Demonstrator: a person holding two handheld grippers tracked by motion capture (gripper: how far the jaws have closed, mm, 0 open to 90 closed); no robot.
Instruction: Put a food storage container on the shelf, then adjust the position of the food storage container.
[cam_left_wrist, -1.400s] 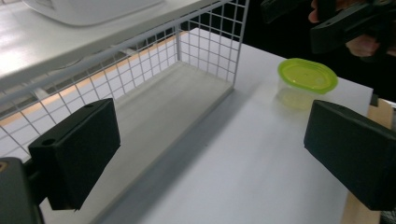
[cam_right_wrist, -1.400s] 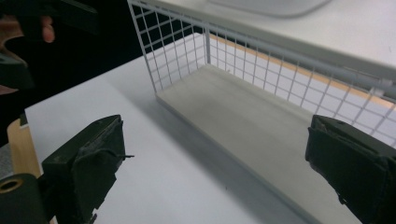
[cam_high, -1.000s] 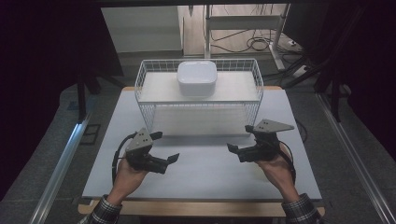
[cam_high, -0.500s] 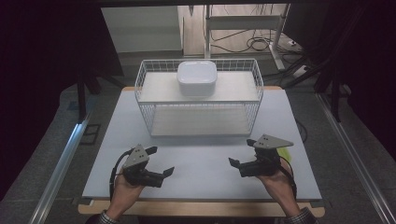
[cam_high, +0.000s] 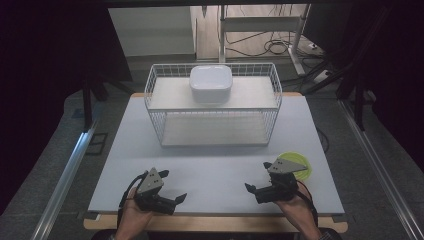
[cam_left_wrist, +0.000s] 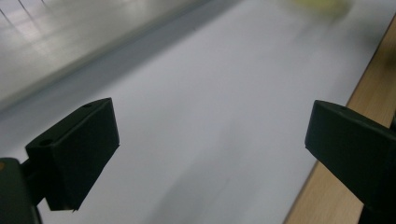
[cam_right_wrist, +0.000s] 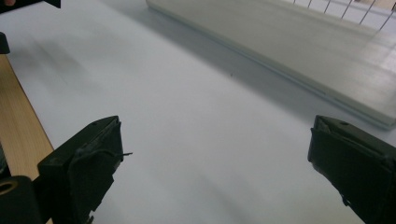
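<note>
The person is holding the left gripper (cam_high: 172, 200) and the right gripper (cam_high: 254, 190) low over the near edge of the tabletop (cam_high: 220, 160), each with its fingers spread wide and gripping nothing. Judging by what lies nearest, the yellow-green plate (cam_high: 299, 165) is the thing in hand: it is lying flat just behind and outboard of the right fingers, partly under that gripper's grey plate. To pick it up well, the right hand is needing to swing outward, bring one finger under the rim and one over it, and pinch squarely so the thin edge is not slipping. The white bowl (cam_high: 210, 84) is sitting on top of the wire basket (cam_high: 160, 107), well ahead of both sets of fingers
</note>
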